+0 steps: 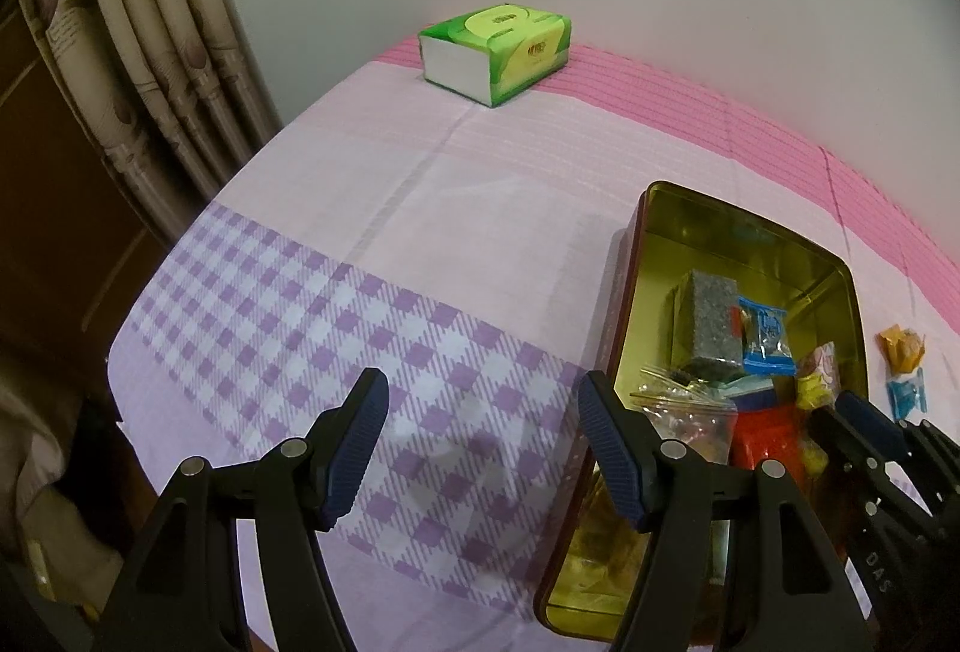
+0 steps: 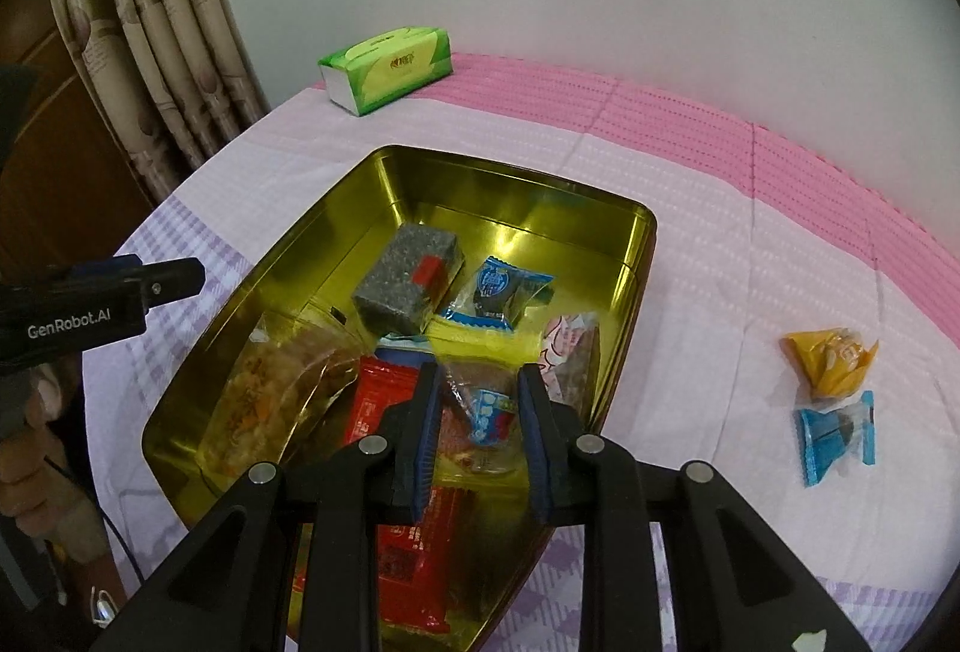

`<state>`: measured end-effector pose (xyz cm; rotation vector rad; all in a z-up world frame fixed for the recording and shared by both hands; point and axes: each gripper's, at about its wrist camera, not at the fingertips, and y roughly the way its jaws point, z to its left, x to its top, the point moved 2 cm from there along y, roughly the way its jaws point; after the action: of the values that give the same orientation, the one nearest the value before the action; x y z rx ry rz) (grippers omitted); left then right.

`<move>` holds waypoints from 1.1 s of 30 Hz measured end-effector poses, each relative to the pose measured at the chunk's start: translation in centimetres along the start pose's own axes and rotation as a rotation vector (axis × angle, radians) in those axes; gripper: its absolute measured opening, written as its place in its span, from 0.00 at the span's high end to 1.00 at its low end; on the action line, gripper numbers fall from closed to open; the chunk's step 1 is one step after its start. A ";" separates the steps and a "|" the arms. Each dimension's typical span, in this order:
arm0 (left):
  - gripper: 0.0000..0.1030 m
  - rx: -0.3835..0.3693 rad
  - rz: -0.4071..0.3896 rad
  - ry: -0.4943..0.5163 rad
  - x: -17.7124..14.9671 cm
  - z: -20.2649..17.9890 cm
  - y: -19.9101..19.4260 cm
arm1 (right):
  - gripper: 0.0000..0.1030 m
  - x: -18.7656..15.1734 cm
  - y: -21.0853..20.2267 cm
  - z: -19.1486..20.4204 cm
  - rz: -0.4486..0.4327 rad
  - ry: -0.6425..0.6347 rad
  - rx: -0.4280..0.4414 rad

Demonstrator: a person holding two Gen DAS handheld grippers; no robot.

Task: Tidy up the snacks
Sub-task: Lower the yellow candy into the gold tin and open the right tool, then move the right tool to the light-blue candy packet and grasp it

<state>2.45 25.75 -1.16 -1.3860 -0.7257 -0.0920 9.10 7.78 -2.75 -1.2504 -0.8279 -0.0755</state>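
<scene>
Right wrist view: right gripper (image 2: 480, 412) over gold tin (image 2: 636, 256), jaws clamped on clear-wrapped candy (image 2: 487, 415). Orange candy (image 2: 828, 355) & blue candy (image 2: 834, 436) on cloth to its right, nearer than left gripper (image 1: 483, 442), jaws apart, empty.

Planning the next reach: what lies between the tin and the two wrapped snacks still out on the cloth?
Nothing: in the right wrist view, only bare pink tablecloth separates the gold tin from the orange snack and blue snack.

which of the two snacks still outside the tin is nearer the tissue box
The orange snack: it lies farther up the cloth, toward the tissue box, with the blue snack just below it.
</scene>
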 end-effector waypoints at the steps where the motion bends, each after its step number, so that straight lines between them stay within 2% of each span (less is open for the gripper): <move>1: 0.35 0.000 0.002 0.002 0.0 -0.1 0.0 | 0.75 0.0 0.0 0.0 -0.002 0.002 0.000; 9: 0.35 0.000 0.004 0.014 -0.1 -0.4 -0.1 | 0.73 0.4 -1.5 -0.7 -0.040 0.032 0.005; 14: 0.35 0.000 0.004 0.013 -0.1 -0.5 -0.1 | 0.71 0.1 -3.1 -2.1 -0.076 0.060 -0.026; 20: 0.35 0.003 0.004 0.014 -0.1 -0.5 -0.1 | 0.69 -1.6 -4.5 -6.6 -0.075 0.140 -0.103; 27: 0.35 0.003 0.007 0.030 -0.2 -0.8 -0.1 | 0.69 -4.1 -4.7 -12.8 -0.032 0.301 -0.178; 32: 0.35 0.002 0.010 0.039 -0.2 -1.0 0.0 | 0.56 -4.4 -4.1 -14.7 -0.019 0.373 -0.198; 33: 0.35 0.003 0.010 0.038 -0.2 -1.0 0.0 | 0.56 -4.4 -3.8 -15.0 -0.016 0.386 -0.194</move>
<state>2.72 24.78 -1.25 -1.3817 -0.6872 -0.1088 11.78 -8.06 -3.32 -1.3557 -0.5028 -0.4055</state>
